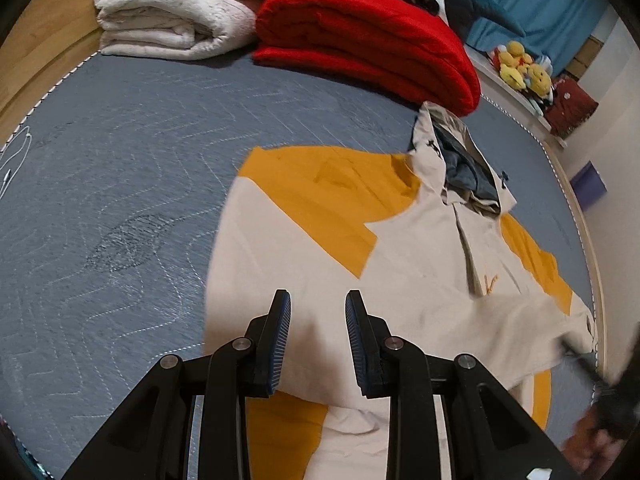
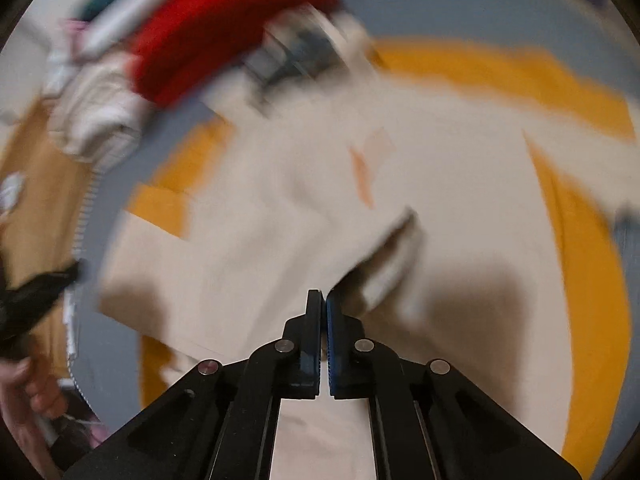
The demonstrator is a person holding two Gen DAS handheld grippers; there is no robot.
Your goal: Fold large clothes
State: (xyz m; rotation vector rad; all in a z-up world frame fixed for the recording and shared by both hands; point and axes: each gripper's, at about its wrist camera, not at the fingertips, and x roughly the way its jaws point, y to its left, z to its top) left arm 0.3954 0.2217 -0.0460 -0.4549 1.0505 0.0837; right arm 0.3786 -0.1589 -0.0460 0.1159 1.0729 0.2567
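Left wrist view: cream-and-yellow jacket (image 1: 360,248) lies mid-bed toward right edge, one sleeve already folded across body; most folding left. Left claw (image 1: 318,304) released, hovering over hem. Grey quilted bed (image 1: 120,184); red blanket (image 1: 368,40), white blanket (image 1: 176,8) at far edge.

Right wrist view: blurred. Right claw (image 2: 324,300) clenched; fabric fold at tips, grip unclear.

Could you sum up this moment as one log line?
garment: cream-and-orange jacket spread on grey mattress | left hand-held gripper: open above it | right hand-held gripper: shut
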